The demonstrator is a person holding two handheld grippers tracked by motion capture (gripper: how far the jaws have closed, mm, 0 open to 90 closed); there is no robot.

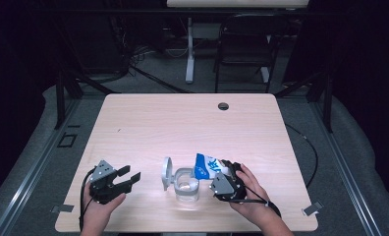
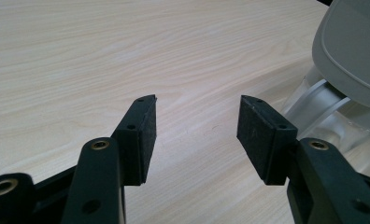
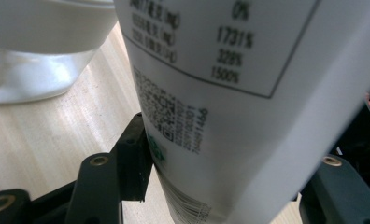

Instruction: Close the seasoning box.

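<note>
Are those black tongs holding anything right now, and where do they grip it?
The right tongs clamp a blue-and-white printed pouch around its lower body, tilted over the clear container. The left tongs stand open, holding nothing.

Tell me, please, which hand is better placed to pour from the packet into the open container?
Probably the right. The right gripper is shut on the blue-and-white packet, which is tilted over the container. The left gripper stands open and empty, apart from it.

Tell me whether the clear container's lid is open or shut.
Open. In the high view the grey lid stands swung up at the left side of the clear container, leaving its mouth uncovered beside the blue-and-white pouch.
</note>
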